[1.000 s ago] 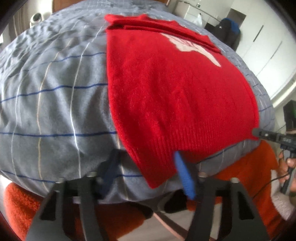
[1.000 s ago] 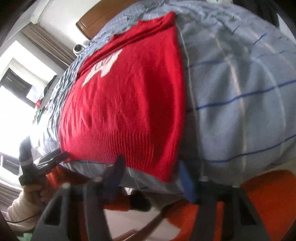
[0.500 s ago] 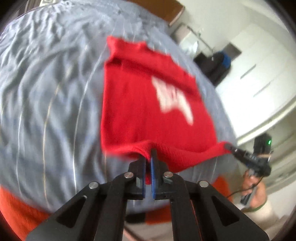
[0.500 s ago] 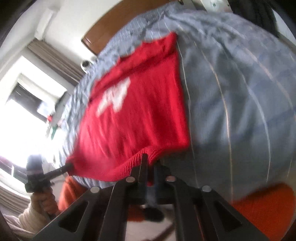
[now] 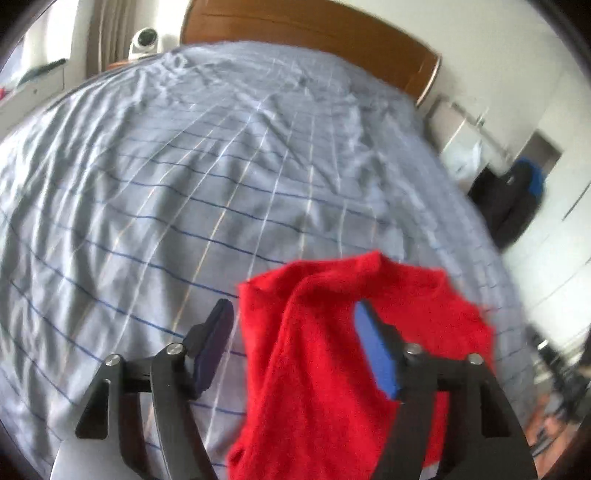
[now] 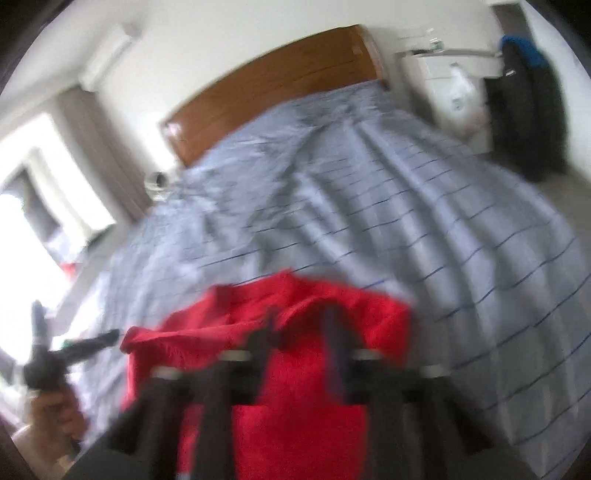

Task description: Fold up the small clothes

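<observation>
The red sweater [image 5: 332, 362] lies doubled over on the near edge of the bed [image 5: 184, 177]. Left tool [image 5: 295, 347] and right tool [image 6: 301, 332] have just opened, letting go. More folds may remain.

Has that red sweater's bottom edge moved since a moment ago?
Yes. The red sweater hem was carried up the striped bedspread toward the wooden headboard, folding it over.

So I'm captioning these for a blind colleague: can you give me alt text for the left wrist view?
A red knitted sweater lies bunched between the open fingers of the left gripper, whose jaws have just been opening, over a bed with a wrinkled grey-blue striped cover. A wooden headboard stands at the far end.
</observation>
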The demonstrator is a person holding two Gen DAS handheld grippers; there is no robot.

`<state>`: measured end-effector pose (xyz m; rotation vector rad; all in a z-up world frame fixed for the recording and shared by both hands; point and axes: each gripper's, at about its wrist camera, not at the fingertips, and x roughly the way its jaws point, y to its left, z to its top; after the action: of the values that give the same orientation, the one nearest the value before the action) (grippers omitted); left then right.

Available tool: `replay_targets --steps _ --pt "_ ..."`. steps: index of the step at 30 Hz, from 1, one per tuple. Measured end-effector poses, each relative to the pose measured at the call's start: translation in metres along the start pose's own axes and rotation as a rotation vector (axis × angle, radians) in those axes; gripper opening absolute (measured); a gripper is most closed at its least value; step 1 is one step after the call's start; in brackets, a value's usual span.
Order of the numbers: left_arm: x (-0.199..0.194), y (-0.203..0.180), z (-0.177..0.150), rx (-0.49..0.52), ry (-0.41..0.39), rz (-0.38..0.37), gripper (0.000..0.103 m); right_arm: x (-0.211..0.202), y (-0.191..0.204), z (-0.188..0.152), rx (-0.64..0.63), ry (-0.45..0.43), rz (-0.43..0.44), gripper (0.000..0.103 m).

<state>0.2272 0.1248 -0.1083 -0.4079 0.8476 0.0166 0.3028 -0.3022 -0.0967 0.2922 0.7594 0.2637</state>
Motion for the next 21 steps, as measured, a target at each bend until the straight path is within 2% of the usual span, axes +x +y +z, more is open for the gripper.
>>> replay_targets --steps 1,2,4,9,12,16,21 --pt "-0.003 0.003 -0.007 0.013 0.004 -0.021 0.082 -0.001 0.002 -0.005 -0.008 -0.002 -0.001 0.058" --pt "-0.006 0.006 -0.016 0.048 0.011 -0.011 0.083 -0.005 0.002 -0.015 -0.025 0.006 0.019 0.058" --pt "-0.010 0.008 -0.034 0.107 0.022 0.023 0.083 -0.009 0.004 -0.035 -0.086 0.034 0.006 0.058" --pt "-0.031 0.016 -0.098 0.191 0.066 -0.001 0.083 -0.033 0.006 -0.093 -0.192 0.096 0.016 0.058" --pt "-0.033 0.007 -0.095 0.231 0.086 -0.005 0.082 -0.051 0.002 -0.127 -0.197 0.124 0.042 0.058" --pt "-0.042 -0.003 -0.083 0.233 0.058 -0.013 0.082 -0.077 -0.002 -0.165 -0.135 0.143 0.057 0.058" --pt "-0.058 -0.020 -0.114 0.248 0.064 -0.035 0.083 -0.110 0.017 -0.207 -0.143 0.151 0.030 0.058"
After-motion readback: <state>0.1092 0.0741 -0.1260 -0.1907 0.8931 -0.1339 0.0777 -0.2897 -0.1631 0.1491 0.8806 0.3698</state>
